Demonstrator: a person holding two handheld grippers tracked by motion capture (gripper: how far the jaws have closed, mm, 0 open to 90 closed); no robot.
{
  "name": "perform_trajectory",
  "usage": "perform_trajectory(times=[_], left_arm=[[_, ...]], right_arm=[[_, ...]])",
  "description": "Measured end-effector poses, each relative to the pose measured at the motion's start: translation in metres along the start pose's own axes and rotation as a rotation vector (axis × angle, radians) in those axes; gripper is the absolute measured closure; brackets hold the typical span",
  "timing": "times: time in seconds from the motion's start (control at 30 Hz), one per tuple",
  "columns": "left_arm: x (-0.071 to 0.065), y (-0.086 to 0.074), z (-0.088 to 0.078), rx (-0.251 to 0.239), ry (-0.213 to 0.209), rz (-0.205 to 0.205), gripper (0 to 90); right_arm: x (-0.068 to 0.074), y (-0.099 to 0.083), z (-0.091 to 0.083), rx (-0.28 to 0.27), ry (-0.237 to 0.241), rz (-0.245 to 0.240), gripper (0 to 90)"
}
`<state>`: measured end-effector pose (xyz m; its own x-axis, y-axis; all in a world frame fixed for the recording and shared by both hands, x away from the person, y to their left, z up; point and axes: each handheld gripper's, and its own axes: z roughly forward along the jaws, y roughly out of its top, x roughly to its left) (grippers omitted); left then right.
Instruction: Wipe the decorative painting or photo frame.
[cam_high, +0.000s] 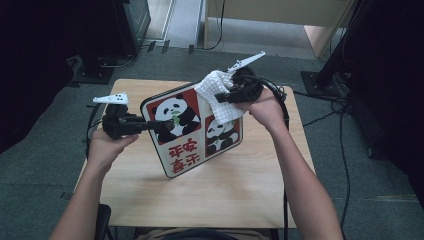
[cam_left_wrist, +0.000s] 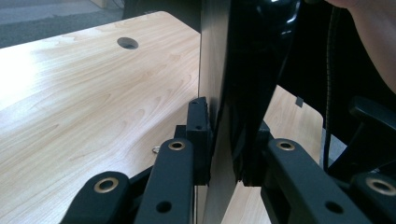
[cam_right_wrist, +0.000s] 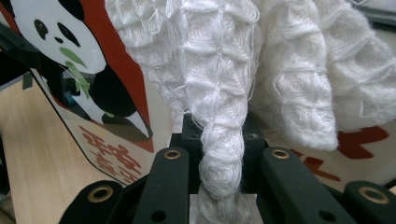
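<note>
Wooden table (cam_high: 210, 195), cloth (cam_right_wrist: 224, 154) pinched between fingers (cam_right_wrist: 175, 186)

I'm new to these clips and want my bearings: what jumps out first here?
The panda board, red and white, held tilted up over the middle of the wooden table. The left claw clamps its left edge. The right claw pinches a white cloth against the board's upper right part.

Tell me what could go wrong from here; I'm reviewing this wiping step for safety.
1. The left gripper clamps the rounded panda-printed board at one edge only, tilted up off the light wooden table; wiping pressure may twist it loose.
2. The right gripper pinches just a bunched corner of the white waffle-weave cloth; it might pull free.
3. The gripper's hard jaws could scrape the print.
</note>
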<state>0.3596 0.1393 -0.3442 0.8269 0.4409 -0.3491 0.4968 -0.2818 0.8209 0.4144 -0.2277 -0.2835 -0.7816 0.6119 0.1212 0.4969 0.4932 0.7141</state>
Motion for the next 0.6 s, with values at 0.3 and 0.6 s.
perform_trajectory(times=[0.3,0.6], left_arm=[[0.000,0.000,0.000,-0.002,-0.004,-0.004,78.6],[0.000,0.000,0.000,-0.001,-0.020,-0.007,78.7]], right_arm=[[0.001,-0.013,0.007,0.011,0.011,0.003,78.5],[0.001,-0.028,0.015,0.019,0.023,0.016,78.5]])
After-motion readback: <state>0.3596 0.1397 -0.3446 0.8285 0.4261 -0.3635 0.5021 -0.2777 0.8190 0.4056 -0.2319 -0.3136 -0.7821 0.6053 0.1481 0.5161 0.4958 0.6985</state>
